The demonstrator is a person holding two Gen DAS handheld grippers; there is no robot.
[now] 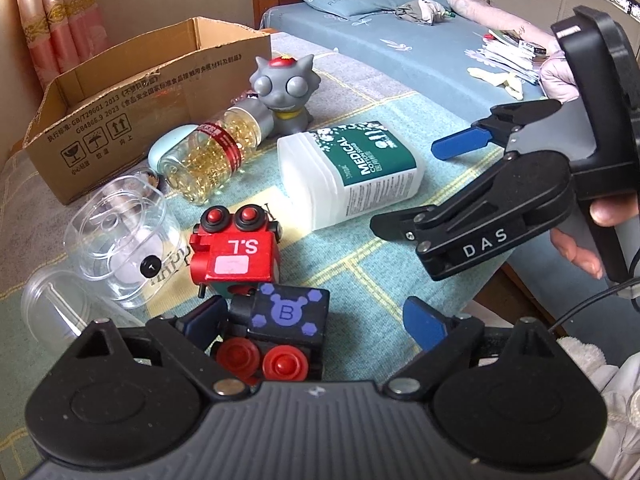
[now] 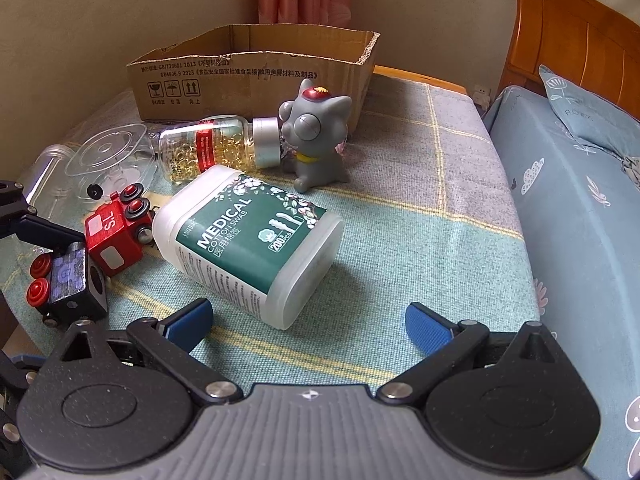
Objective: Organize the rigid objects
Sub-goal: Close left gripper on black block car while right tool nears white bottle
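While the left gripper (image 1: pixel 316 320) is standing with its jaws spread wide, the black toy train car (image 1: pixel 286 320) marked with a B is lying between them, close against the left pad, and nothing is being squeezed yet. Just beyond it the red toy train car (image 1: pixel 236 250) is lying on its side, touching or nearly touching the black one. The right gripper (image 2: pixel 308 320) is likewise gaping, its blue pads well apart and holding nothing, and the cotton swab container (image 2: pixel 250 240) is lying on its side just ahead of them. Farther out, the capsule bottle (image 2: pixel 216 150) is lying with its cap against the grey cat figurine (image 2: pixel 314 134), which is sitting upright. Two clear plastic jars (image 1: pixel 120 236) are resting at the left, and a pale blue rounded item (image 1: pixel 168 148) is peeking from behind the bottle. At the back the cardboard box (image 1: pixel 132 108) is standing open; its inside is hidden, so I cannot tell whether anything is in it. Everything visible is sitting loose on the checked cloth (image 2: pixel 400 220), so the sorting is looking barely begun, with the black car the likely first pick.
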